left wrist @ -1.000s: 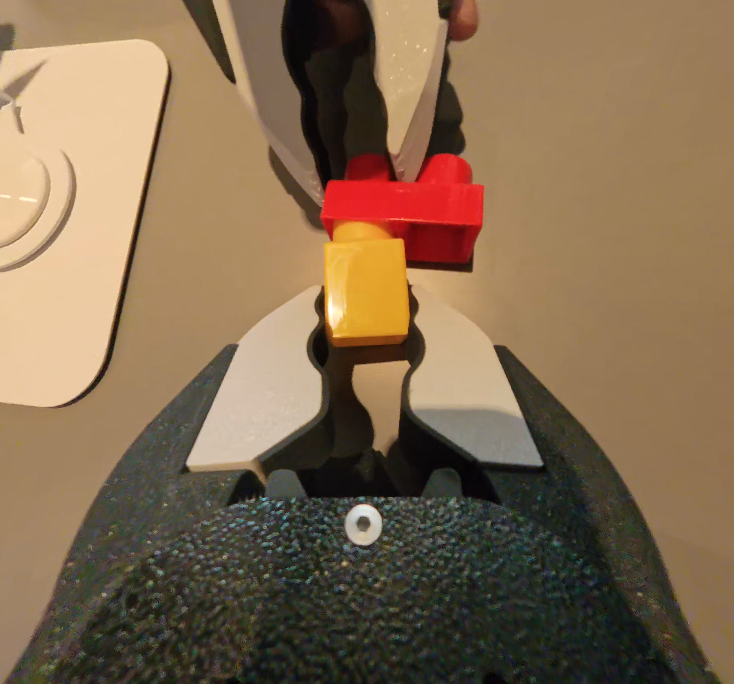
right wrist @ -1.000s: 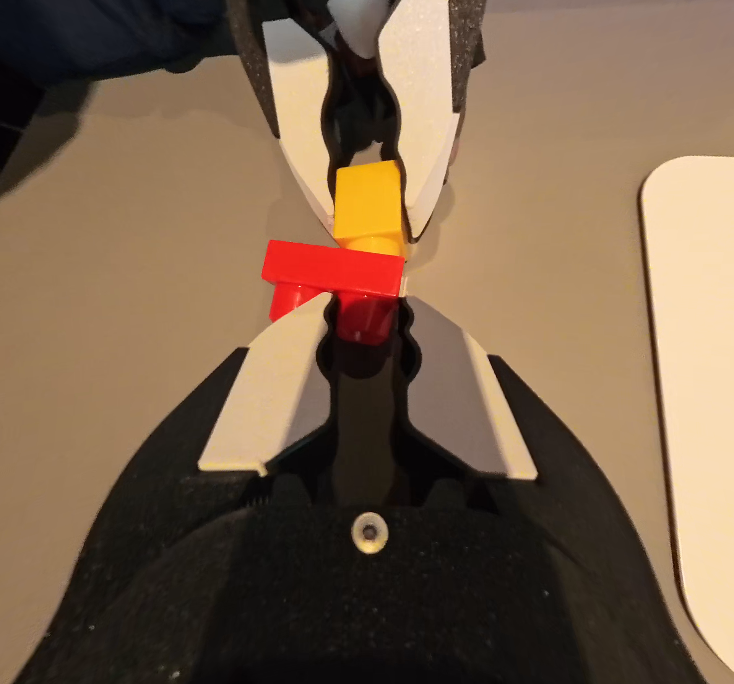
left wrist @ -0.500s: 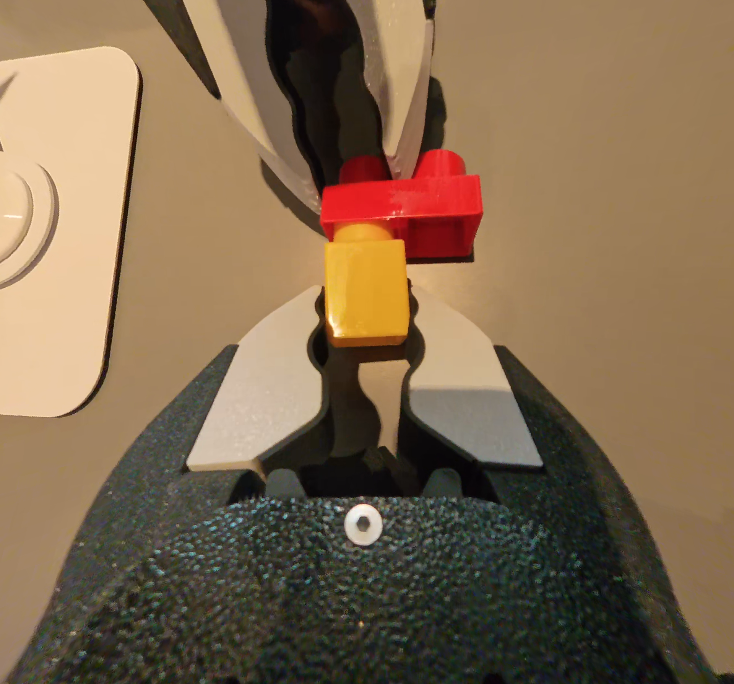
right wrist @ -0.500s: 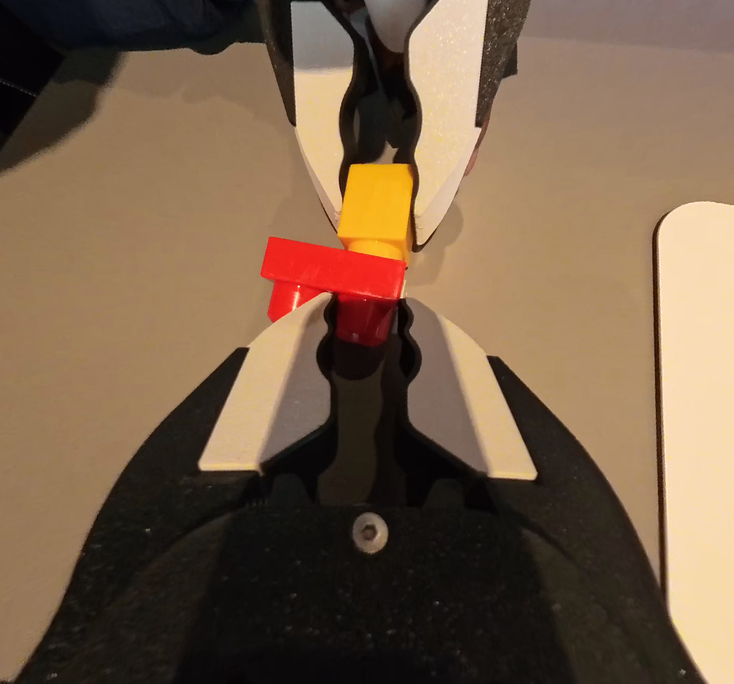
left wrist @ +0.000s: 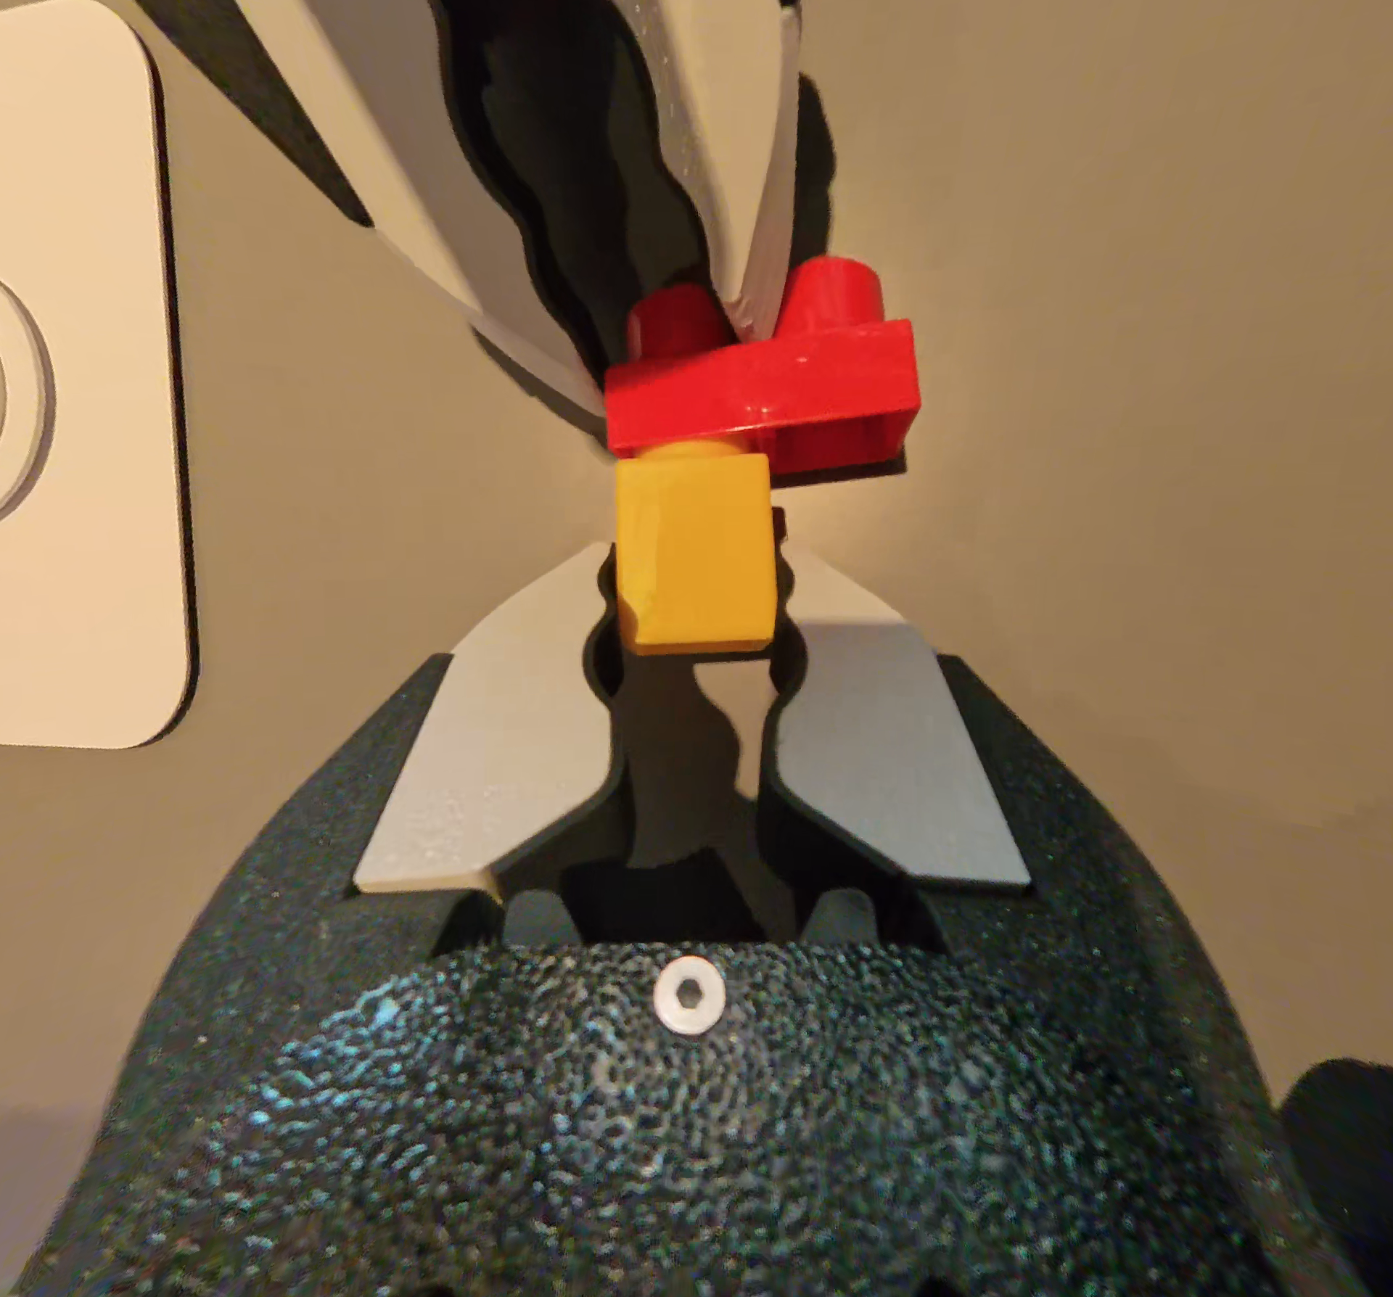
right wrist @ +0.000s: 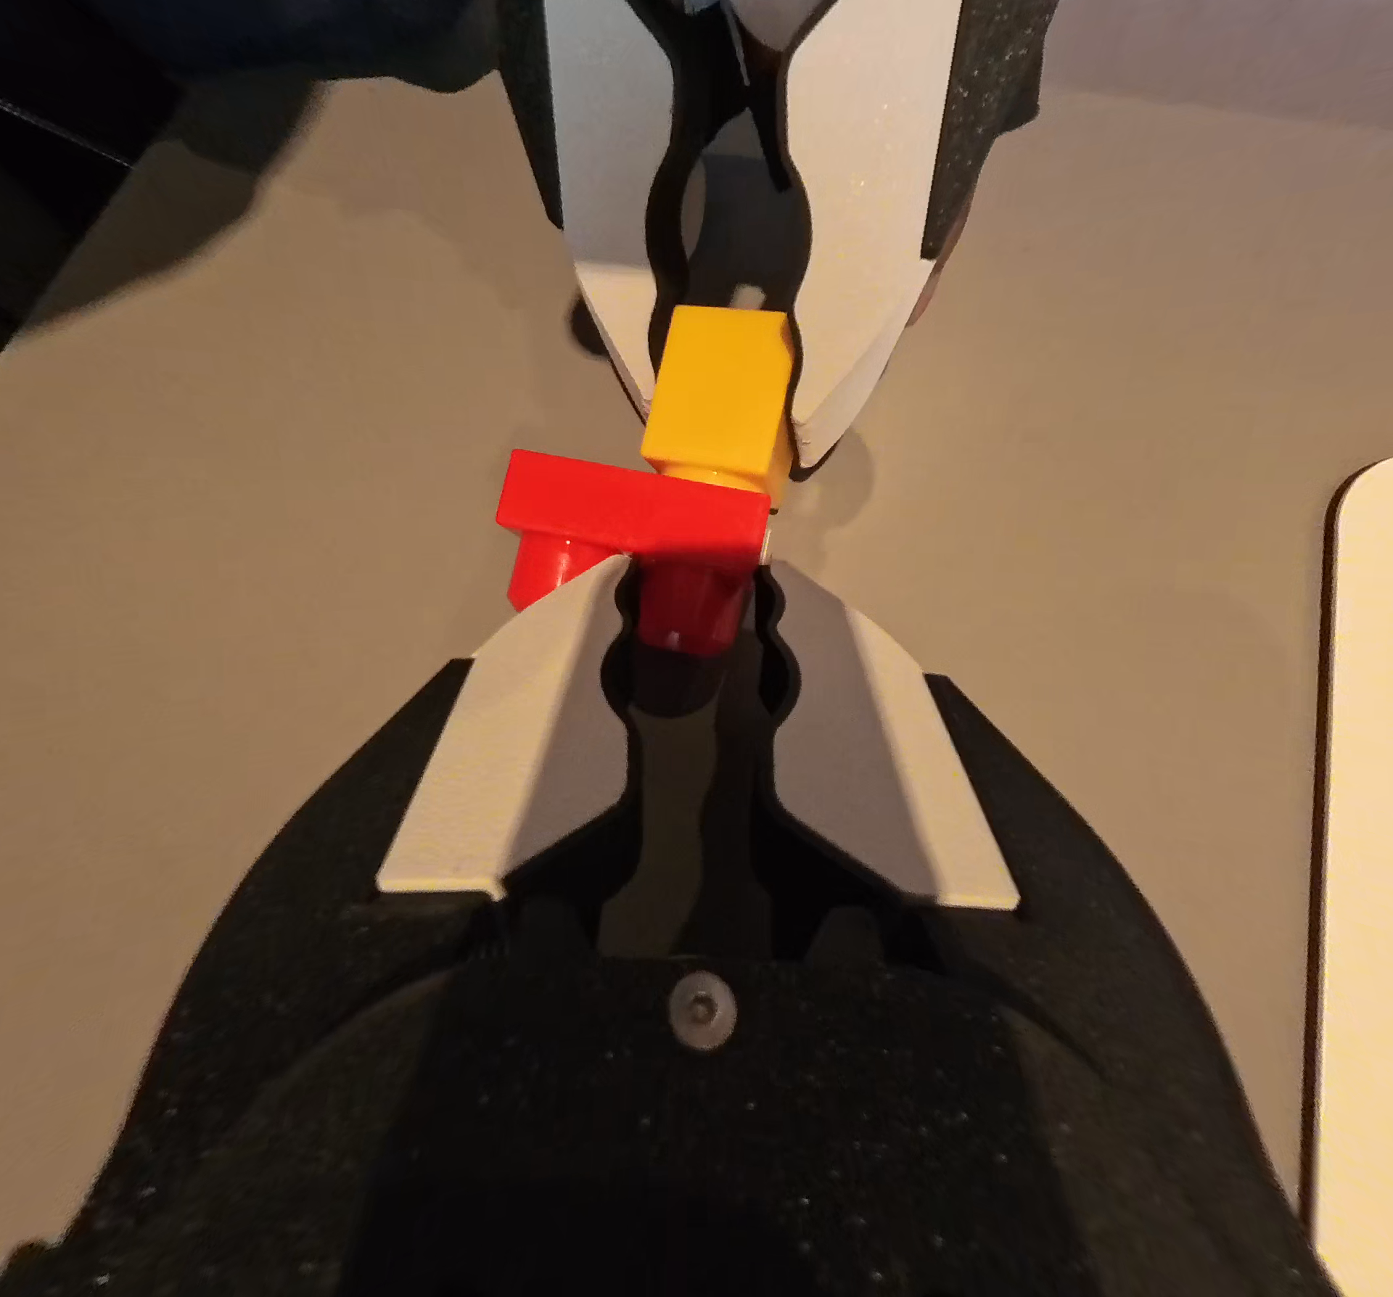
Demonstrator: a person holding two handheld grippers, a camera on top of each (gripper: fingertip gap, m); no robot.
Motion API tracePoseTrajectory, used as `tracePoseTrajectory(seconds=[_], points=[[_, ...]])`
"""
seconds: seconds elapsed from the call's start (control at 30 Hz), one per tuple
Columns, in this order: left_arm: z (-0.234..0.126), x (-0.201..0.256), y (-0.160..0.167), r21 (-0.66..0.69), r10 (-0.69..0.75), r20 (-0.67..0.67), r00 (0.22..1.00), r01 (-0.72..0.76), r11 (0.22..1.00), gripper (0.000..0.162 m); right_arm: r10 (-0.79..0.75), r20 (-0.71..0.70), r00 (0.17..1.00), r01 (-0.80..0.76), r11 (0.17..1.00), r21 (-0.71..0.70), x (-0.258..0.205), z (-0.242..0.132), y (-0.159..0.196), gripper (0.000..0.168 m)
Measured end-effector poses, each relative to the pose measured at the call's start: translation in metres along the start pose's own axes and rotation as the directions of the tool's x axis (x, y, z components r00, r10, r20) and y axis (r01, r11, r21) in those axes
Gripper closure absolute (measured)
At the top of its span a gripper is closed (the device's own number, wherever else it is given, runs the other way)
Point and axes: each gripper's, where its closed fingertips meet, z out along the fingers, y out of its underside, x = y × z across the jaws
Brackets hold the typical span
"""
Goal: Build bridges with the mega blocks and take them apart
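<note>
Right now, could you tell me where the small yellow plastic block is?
The small yellow plastic block sits clamped in the left gripper, its stud plugged into the red two-stud block.

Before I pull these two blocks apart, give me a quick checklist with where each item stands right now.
1. Left tongs clamped on the yellow block: ok.
2. Right tongs clamped on a stud of the red block: ok.
3. Blocks still joined, yellow stud seated in the red block's underside: ok, a narrow strip of the stud shows.
4. Red block square to the yellow one: not ok, it sits tilted.
5. Blocks clear of the table: cannot tell.
6. White board out of the way: ok, off to the side.
</note>
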Motion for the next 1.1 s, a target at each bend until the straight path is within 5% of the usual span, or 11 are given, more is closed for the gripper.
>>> tracePoseTrajectory(seconds=[1.1], points=[[0.011, 0.000, -0.005, 0.226, -0.031, -0.119, 0.992, 0.058, 0.972, 0.127, 0.012, 0.025, 1.000, -0.013, 0.999, 0.032, 0.000, 0.002, -0.002, 0.137]])
